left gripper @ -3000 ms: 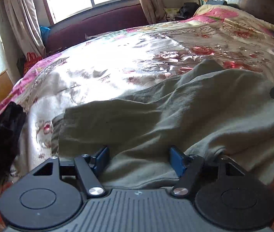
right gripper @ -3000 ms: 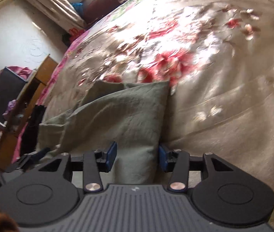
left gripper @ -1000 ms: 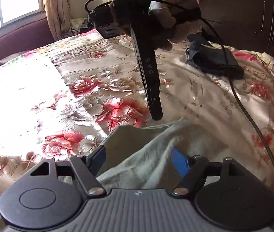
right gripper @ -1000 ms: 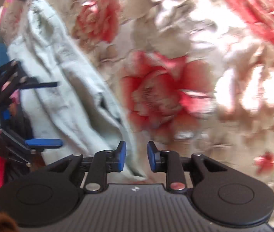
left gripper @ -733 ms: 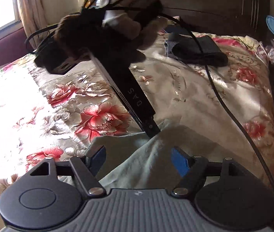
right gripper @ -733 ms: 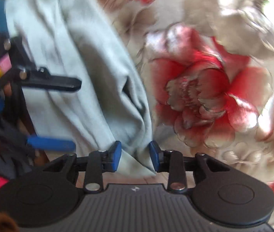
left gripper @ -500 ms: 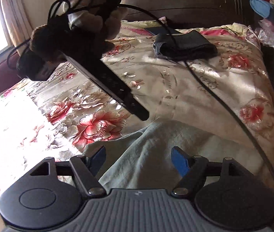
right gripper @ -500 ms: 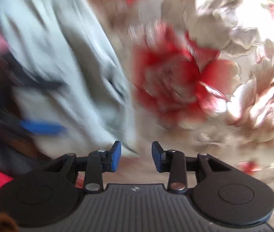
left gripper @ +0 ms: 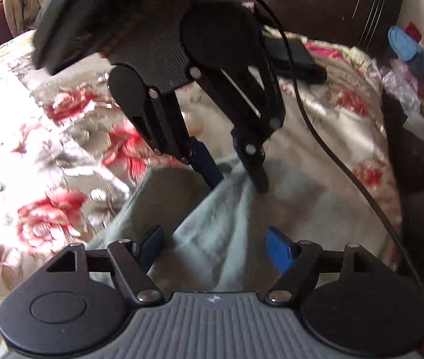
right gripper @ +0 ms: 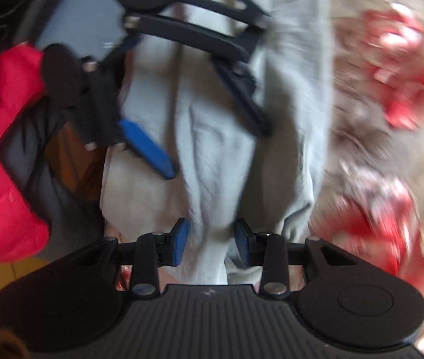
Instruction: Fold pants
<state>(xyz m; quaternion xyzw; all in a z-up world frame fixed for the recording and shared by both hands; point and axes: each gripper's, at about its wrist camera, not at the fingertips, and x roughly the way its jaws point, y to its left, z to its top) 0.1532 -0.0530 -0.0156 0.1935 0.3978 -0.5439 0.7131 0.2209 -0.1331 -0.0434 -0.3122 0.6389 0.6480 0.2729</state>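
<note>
Left gripper [left gripper: 215, 246]: fingers spread wide, pants [left gripper: 212, 239] fabric lying between them, not pinched. Right gripper [right gripper: 211, 240]: fingers apart with a fold of fabric between the pads; contact unclear. Pants run centre frame in both views, on the floral bedspread [left gripper: 62, 155].

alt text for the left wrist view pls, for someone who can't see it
The right gripper reaches down from above, fingers apart, onto the pale grey-green cotton pants lying on a floral satin bedspread. The left gripper sits open over the same fabric in the foreground; the picture is motion-blurred.
</note>
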